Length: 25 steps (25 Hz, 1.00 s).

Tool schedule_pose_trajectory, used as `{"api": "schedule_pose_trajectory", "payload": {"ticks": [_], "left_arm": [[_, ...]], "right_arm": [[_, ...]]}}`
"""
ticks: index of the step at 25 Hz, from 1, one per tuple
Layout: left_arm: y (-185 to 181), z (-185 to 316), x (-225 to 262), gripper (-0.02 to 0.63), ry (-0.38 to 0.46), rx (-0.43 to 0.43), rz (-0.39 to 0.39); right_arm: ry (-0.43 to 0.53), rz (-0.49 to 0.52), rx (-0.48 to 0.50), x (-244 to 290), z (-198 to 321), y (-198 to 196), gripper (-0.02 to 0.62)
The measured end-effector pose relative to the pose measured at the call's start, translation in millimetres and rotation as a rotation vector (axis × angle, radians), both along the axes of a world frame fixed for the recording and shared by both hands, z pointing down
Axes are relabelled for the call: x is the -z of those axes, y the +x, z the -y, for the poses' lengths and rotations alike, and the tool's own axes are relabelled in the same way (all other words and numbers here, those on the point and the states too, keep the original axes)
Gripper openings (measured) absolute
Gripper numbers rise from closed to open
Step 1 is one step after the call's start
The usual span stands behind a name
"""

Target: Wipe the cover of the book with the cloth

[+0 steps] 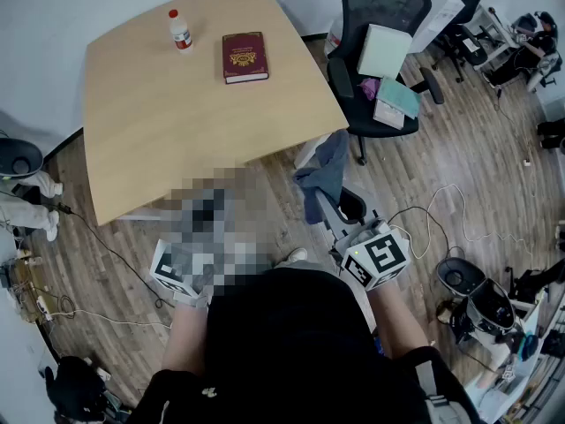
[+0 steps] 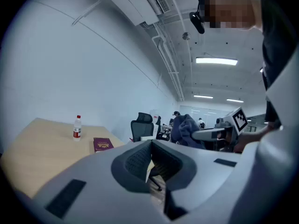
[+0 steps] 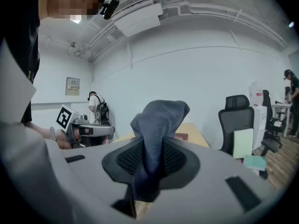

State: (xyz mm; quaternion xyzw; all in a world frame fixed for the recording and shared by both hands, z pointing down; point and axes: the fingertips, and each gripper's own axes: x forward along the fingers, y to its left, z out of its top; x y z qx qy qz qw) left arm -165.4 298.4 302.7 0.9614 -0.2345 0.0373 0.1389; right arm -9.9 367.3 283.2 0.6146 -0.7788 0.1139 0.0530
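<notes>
Well apart from the closed red book (image 1: pixel 244 56), which lay on the far part of the tabletop (image 1: pixel 159 131) near a small bottle (image 1: pixel 180 31), the right hand-held gripper (image 3: pixel 150 160) was clenched on the blue cloth (image 3: pixel 159 120), with the fabric pinched between its jaws and bunched up above them. The left hand-held gripper (image 2: pixel 150 164) had its jaws pressed together with nothing between them, likewise well apart from the book. Right of the book, past the edge of the light wooden tabletop, a black office chair (image 1: pixel 380 25) carrying a pale box and papers stood on a wood-plank floor (image 1: pixel 459 175) strewn with cables.
</notes>
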Motion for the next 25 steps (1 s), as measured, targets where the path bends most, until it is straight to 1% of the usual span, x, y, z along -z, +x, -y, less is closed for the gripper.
{"api": "schedule_pose_trajectory", "payload": {"ticks": [6, 13, 17, 21, 25], "left_arm": [[0, 11, -2, 0.020, 0.020, -0.027, -0.008], [-20, 28, -10, 0.021, -0.002, -0.057, -0.028], [-32, 37, -23, 0.021, -0.024, -0.076, -0.027], [-43, 50, -31, 0.020, -0.047, -0.081, -0.021], [-45, 67, -37, 0.021, -0.055, -0.063, -0.011]], "right_arm": [[-0.011, -0.013, -0.009, -6, 10, -4, 0.094], [-0.033, -0.056, -0.040, -11, 24, -21, 0.094], [-0.059, -0.063, -0.065, -18, 35, -29, 0.095], [-0.070, -0.053, -0.080, -25, 48, -32, 0.095], [-0.074, -0.058, -0.060, -28, 70, -30, 0.095]]}}
